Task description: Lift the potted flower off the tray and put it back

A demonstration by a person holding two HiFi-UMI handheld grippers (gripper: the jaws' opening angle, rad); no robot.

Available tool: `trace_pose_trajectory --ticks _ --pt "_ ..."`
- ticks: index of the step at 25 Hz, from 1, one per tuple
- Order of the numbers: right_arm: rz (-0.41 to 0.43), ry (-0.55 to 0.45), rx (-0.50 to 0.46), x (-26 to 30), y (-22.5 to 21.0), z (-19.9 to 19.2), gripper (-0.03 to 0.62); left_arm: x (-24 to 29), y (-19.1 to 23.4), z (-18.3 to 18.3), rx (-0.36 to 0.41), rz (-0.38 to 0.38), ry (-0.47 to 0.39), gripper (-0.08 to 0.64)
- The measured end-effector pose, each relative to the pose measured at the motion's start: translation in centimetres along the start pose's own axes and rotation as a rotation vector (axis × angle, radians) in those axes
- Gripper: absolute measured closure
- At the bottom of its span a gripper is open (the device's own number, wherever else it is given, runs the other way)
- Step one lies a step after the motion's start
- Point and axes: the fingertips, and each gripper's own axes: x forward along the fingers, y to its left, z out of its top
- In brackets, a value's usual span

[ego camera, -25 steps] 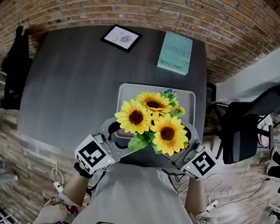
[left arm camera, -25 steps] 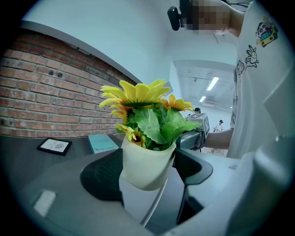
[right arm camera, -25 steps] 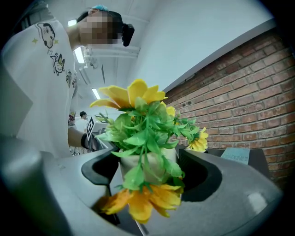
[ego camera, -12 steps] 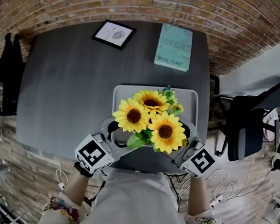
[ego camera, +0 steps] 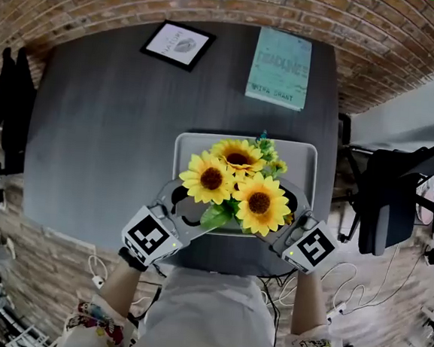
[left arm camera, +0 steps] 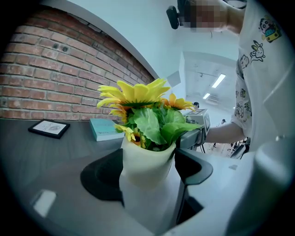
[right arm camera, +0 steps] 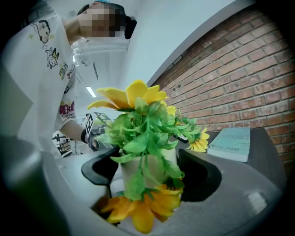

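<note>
Currently holding potted flower (ego camera: pixel 235 182) over tray (ego camera: pixel 185 143), near edge.
L claw (left arm camera: pixel 148 177) + R claw (right arm camera: pixel 150 174) are both clamping the pot (left arm camera: pixel 146 156); uneven release risks tipping top-heavy blooms (right arm camera: pixel 133 97) onto counter (ego camera: pixel 108 122).

Dark grey table (ego camera: pixel 116 122) seen from above: a black-framed picture (ego camera: pixel 178 45) lies flat at its far left, a teal book (ego camera: pixel 280 67) at its far right, well apart, and a pale grey tray (ego camera: pixel 303 160) near its front edge, right of centre.
</note>
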Motion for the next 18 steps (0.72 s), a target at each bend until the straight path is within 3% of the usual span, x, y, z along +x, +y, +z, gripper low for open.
trace_pose_trajectory --ticks 18 --pt "0.022 0.047 0.047 0.8 -1.9 -4.4 0.189 2.6 1.2 -4.0 -0.004 0.003 0.044 0.195"
